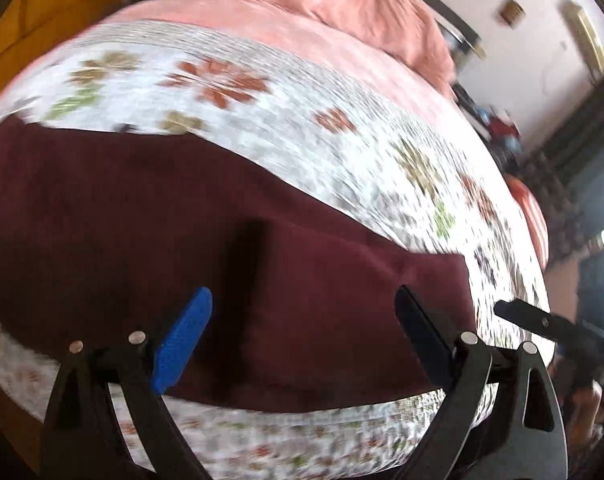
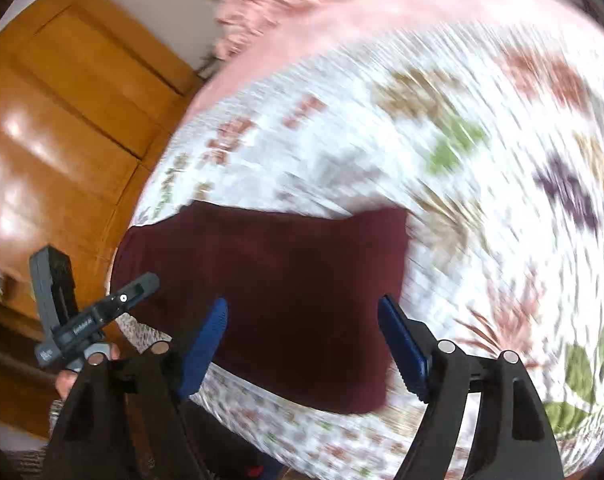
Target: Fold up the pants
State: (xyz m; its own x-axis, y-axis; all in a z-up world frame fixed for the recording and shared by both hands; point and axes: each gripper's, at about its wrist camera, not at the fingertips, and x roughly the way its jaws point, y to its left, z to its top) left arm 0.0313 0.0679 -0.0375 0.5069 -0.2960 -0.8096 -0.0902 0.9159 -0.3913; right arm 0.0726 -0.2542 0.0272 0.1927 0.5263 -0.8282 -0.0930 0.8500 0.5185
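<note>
One pair of maroon pants (image 1: 182,208) lies folded mid-frame on my floral bed (image 1: 262,92); both grippers, left (image 1: 302,332) and right (image 2: 302,340), have fingers spread, holding nothing.

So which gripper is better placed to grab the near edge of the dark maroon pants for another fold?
Probably the right gripper: it is open over the maroon pants' near corner. The left gripper, also open, sits mid-cloth.
</note>
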